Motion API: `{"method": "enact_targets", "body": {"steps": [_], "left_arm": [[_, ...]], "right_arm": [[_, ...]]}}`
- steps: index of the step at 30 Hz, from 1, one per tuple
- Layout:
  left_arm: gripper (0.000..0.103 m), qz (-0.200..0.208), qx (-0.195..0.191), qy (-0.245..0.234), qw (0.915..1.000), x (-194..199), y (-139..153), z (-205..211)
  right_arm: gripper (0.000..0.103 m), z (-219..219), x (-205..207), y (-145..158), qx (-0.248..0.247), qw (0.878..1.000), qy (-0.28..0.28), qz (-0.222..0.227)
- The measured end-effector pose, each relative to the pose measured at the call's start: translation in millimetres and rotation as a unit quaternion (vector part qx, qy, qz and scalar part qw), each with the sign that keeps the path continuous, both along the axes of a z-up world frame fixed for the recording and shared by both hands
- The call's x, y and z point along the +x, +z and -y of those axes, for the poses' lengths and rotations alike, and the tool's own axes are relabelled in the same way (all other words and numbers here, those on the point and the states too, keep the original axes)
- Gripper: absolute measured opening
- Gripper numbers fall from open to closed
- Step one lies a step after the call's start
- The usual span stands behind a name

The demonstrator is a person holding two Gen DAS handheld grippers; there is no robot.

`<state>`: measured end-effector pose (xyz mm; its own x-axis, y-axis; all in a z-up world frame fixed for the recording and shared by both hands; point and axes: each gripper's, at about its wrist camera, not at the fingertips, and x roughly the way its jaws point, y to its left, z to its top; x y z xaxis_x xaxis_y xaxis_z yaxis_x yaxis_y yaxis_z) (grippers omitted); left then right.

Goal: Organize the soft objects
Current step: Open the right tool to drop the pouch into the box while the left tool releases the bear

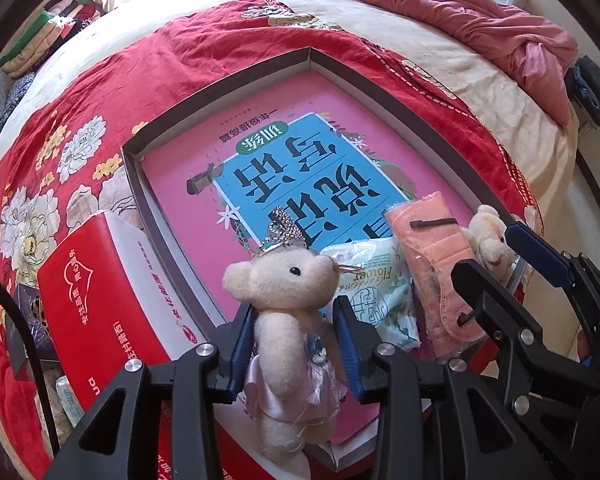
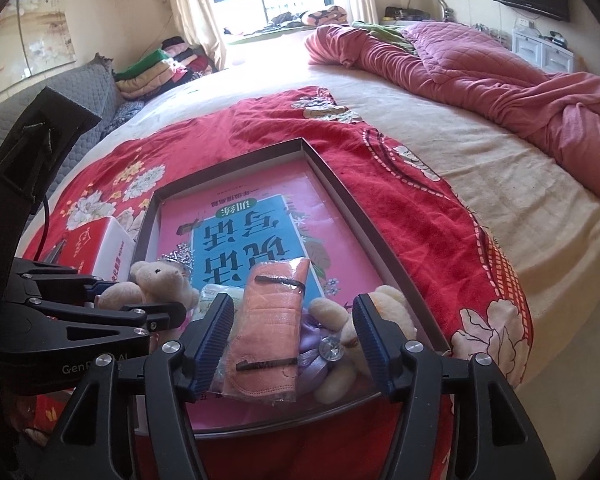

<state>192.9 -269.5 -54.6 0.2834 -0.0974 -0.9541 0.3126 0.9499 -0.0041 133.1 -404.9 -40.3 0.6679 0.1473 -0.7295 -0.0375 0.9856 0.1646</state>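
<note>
Left wrist view: the left tool (image 1: 296, 344) has a cream teddy bear (image 1: 284, 320) with a small silver crown (image 1: 283, 232) standing upright between its blue pads; the left pad presses the bear's side, while the right pad shows a thin gap beside it, so I cannot tell whether the grip is firm. The bear wears a pale pink satin skirt and sits over the near edge of a shallow grey box (image 1: 180, 128) that lies on a red flowered blanket (image 1: 228, 40) spread over the bed (image 1: 440, 52). In the box lies a pink book (image 1: 188, 184) with a blue cover panel. Right of the bear, on the book's near end, are a printed tissue pack (image 1: 372, 292) and, touching it on its right, a salmon cloth in a clear bag (image 1: 432, 256). A red-and-white carton (image 1: 96, 300) stands just left of the box.

In the right wrist view, the right tool (image 2: 296, 340) stands wide open over the near right corner of the box (image 2: 228, 160). Between its pads, neither one pressing, lie the bagged cloth (image 2: 268, 320) and a second bear (image 2: 340, 360), on its back in a lilac skirt. The left tool (image 2: 140, 312) and its bear (image 2: 156, 280) appear at the left. Far off on the bed, a pink quilt (image 2: 480, 68) is bunched up.
</note>
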Motion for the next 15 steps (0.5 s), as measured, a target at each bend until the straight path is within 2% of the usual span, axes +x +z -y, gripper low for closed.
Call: {"method": "enact_targets", "body": {"steps": [6, 11, 15], "left_arm": [[0.041, -0.001, -0.003, 0.004, 1.0000, -1.6, 1.3, -3.3], [0.050, 0.001, -0.009, 0.003, 1.0000, -4.9, 5.5, -4.1], [0.051, 0.005, -0.010, 0.004, 0.9999, -7.0, 7.7, -5.8]], "right_arm": [[0.066, 3.9, -0.6, 0.8, -0.001, 1.000, -0.012, 0.000], [0.067, 5.8, -1.4, 3.1, 0.000, 1.000, -0.017, 0.005], [0.068, 5.9, -1.8, 4.4, -0.003, 1.000, -0.020, 0.006]]}}
